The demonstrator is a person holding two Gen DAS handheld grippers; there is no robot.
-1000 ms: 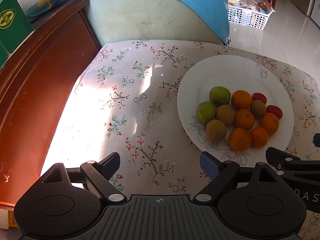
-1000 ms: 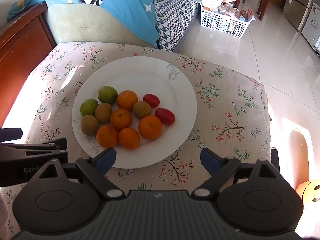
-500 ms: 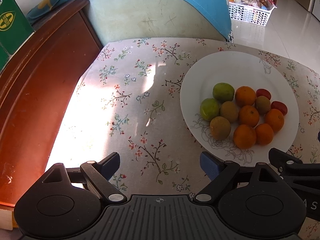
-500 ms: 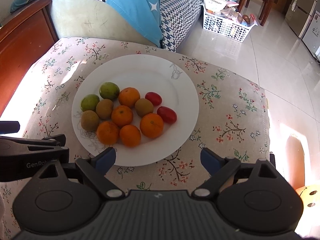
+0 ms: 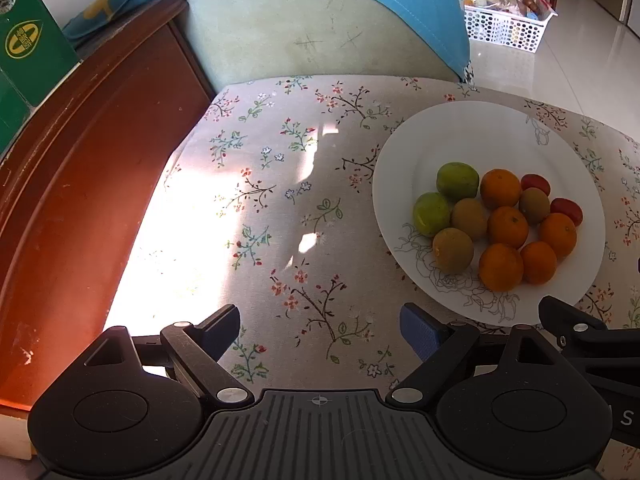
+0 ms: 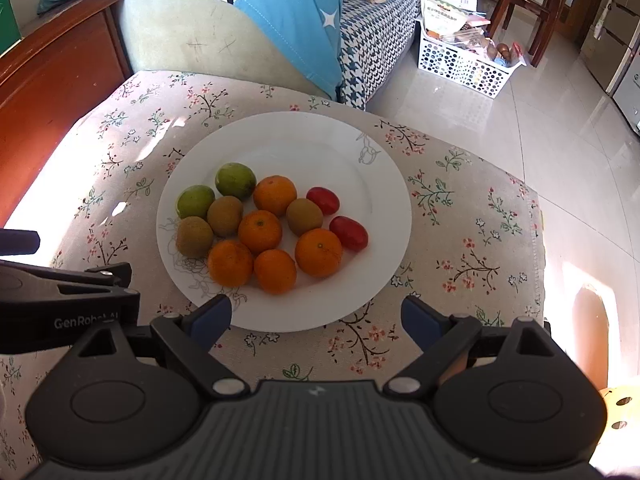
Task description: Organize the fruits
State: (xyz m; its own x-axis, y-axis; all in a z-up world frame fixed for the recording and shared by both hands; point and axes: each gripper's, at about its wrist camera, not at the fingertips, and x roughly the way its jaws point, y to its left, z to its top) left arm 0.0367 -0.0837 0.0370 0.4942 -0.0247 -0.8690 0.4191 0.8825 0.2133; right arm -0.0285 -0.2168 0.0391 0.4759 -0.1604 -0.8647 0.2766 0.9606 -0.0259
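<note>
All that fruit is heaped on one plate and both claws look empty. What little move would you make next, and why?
Probably ease the right gripper forward and down toward the nearest orange. Both grippers are open and hold nothing, and the right one already faces the white plate, while the left gripper points at bare cloth beside it.

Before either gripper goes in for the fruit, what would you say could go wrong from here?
1. The fruits touch in a tight cluster on the plate; open fingers closing on a middle orange would likely shove its neighbours.
2. The two tomatoes look small and soft; a firm squeeze might split them.
3. The left gripper and right gripper hover close beside each other at the plate's near edge, so reaching together risks a collision.
</note>
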